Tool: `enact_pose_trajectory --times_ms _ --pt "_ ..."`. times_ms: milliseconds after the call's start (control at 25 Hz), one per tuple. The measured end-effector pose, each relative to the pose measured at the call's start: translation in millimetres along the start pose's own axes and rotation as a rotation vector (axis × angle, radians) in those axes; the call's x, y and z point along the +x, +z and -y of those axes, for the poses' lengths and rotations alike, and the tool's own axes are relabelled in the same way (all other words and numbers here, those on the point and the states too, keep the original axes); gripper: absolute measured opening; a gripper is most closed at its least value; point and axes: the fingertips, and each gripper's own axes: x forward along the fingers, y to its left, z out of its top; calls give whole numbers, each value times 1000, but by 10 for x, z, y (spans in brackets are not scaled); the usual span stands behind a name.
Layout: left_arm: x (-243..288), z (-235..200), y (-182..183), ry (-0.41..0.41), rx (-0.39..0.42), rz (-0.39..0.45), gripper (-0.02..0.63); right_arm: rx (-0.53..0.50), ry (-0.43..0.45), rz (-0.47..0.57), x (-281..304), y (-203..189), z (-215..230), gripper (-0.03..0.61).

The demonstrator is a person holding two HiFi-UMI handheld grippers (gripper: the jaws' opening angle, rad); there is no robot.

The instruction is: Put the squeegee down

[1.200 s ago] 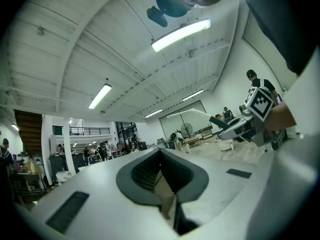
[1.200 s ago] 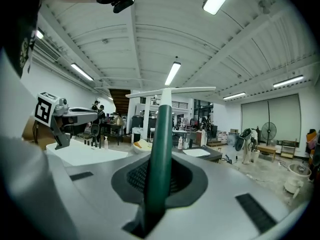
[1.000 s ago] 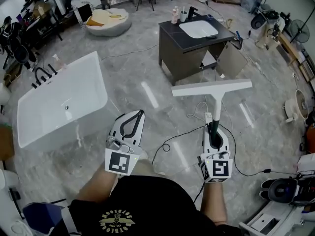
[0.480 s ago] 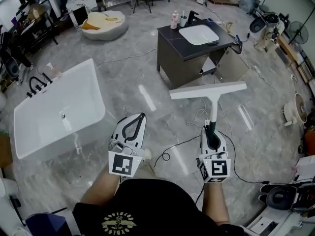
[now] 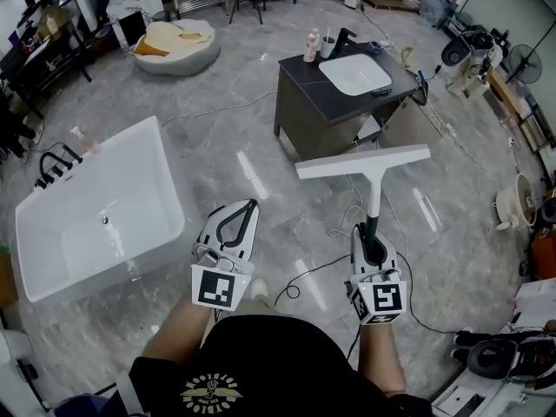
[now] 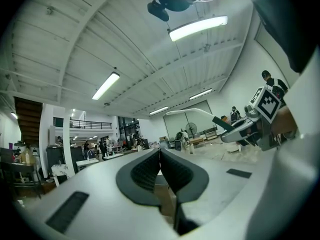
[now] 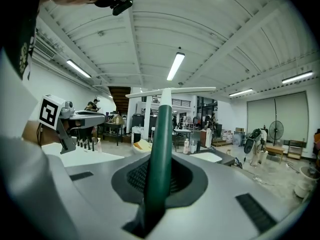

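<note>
Green-handled, white-bladed squeegee (image 5: pixel 373 177): I am clamping its handle in the right gripper (image 5: pixel 372 235), holding it in the air over the grey floor (image 5: pixel 252 137), blade crosswise near the sink cabinet's (image 5: pixel 306 104) near corner. The left gripper (image 5: pixel 247 207) is hanging alongside, jaws together, empty.

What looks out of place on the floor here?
A black cable lies loose in curls on the floor, which is a likely trip hazard. The door of the vanity cabinet also stands open.
</note>
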Motion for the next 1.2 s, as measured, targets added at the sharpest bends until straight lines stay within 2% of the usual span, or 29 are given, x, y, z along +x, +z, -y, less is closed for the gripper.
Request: enact_pose_trajectory --times_ms 200,560,880,1200 --pt "275 -260 -96 -32 -28 19 23 -13 -24 -5 278 155 -10 54" --pt "642 -225 -155 -99 -19 33 23 8 -63 -25 455 87 196 54" --pt "1052 -365 -289 -51 -59 19 23 13 -24 -16 867 83 517 54" --pt "1822 -490 -402 -18 -52 -6 23 28 6 -12 1519 116 1108 54"
